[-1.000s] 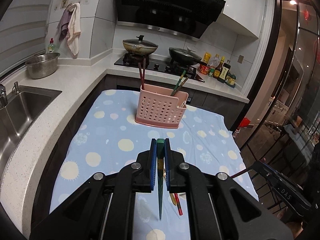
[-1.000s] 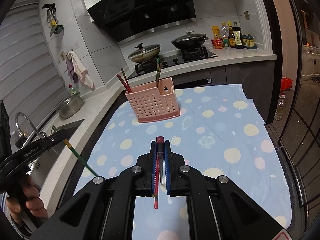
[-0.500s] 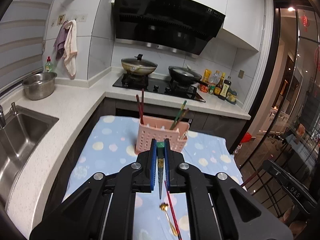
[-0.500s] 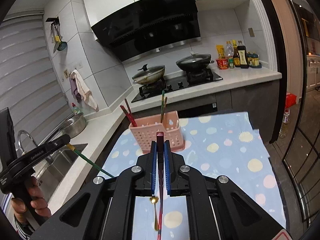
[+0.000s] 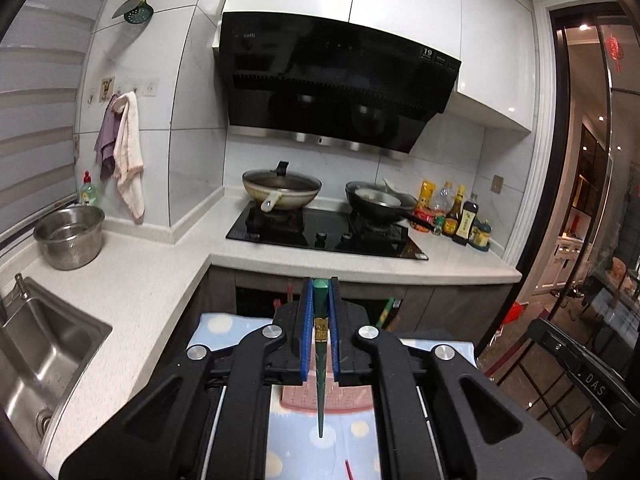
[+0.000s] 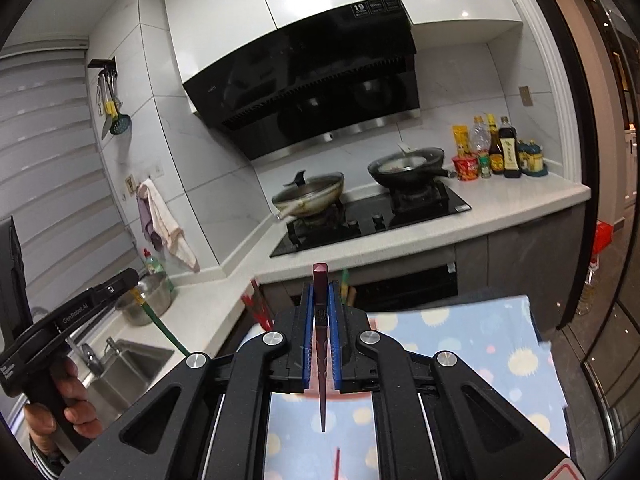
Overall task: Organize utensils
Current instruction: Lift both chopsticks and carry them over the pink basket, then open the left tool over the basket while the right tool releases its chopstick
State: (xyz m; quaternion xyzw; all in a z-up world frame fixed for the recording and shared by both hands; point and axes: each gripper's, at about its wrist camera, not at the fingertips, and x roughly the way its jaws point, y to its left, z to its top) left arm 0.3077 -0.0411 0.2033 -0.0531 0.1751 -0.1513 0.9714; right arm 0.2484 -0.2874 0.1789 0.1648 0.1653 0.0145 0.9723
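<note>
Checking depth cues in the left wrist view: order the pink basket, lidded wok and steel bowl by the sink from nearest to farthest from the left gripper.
1. Pink basket, directly below the left gripper.
2. Steel bowl, far left on the counter.
3. Lidded wok, ahead on the stove; close to the bowl's range.

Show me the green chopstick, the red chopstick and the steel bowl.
Green chopstick (image 5: pixel 320 364), left wrist view, mid-shaft between the pads.
Red chopstick (image 6: pixel 321 344), right wrist view, mid-shaft between the pads.
Steel bowl (image 5: pixel 70 236), left wrist view, outer wall.

green chopstick (image 5: pixel 320 364): upright, clamped | maroon chopstick (image 6: pixel 321 344): upright, clamped | pink basket (image 5: pixel 327 396): probably below, mostly hidden
</note>
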